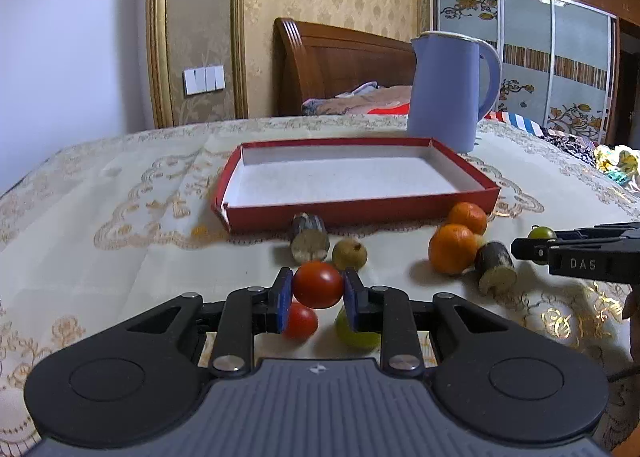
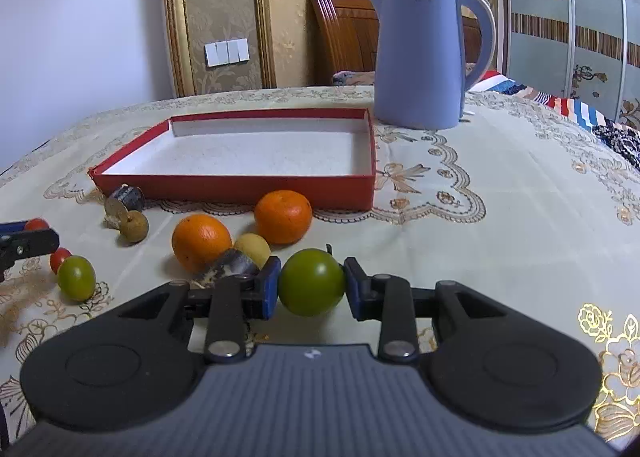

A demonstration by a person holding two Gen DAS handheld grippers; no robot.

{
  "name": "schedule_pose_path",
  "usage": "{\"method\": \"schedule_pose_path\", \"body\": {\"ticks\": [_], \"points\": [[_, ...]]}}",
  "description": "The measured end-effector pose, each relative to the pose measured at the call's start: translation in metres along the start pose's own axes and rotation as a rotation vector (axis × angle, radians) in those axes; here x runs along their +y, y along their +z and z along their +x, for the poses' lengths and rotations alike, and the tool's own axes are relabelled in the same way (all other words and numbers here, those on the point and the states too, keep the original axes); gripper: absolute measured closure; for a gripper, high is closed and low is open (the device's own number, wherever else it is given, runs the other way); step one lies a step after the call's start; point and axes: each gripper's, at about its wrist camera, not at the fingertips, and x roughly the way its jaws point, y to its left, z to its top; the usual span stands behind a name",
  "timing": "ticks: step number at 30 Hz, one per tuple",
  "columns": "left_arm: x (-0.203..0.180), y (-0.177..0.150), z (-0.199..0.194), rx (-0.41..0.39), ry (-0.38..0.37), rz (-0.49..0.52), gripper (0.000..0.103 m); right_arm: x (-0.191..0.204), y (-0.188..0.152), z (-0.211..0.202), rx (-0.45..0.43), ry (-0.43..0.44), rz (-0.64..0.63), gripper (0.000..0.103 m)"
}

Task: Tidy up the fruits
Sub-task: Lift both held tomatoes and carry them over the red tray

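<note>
Left wrist view, lower middle: my left gripper (image 1: 318, 291) has its blue fingers (image 1: 282, 303) clamped on a red tomato (image 1: 318, 284), held above the table (image 1: 120, 257). Just below it in the frame, a second red tomato (image 1: 300, 321) and a green tomato (image 1: 357, 331) lie on the cloth, partly hidden by the fingers. Above the held tomato sit a cut dark-skinned stick piece (image 1: 309, 237) and a small tan fruit (image 1: 350, 254) touching or nearly touching it. Behind them, at frame centre, is the red box (image 1: 360, 211), its white inside bare. A blue kettle (image 1: 448, 89) stands at the box's far right corner. At right, two oranges (image 1: 454, 249) rest against each other beside another cut stick piece (image 1: 495, 267).

Right wrist view, lower middle: my right gripper (image 2: 311, 289) grips a green tomato (image 2: 311, 283) between its fingers (image 2: 269, 289). The oranges (image 2: 201, 243) and a small yellowish fruit (image 2: 252, 249) lie to its upper left, in front of the red box (image 2: 240, 187).
</note>
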Motion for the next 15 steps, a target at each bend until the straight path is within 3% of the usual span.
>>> {"method": "schedule_pose_path", "body": {"ticks": [15], "points": [[-0.011, 0.016, 0.020, 0.004, 0.006, 0.012, 0.077, 0.014, 0.022, 0.000, -0.051, 0.013, -0.023, 0.071]]}}
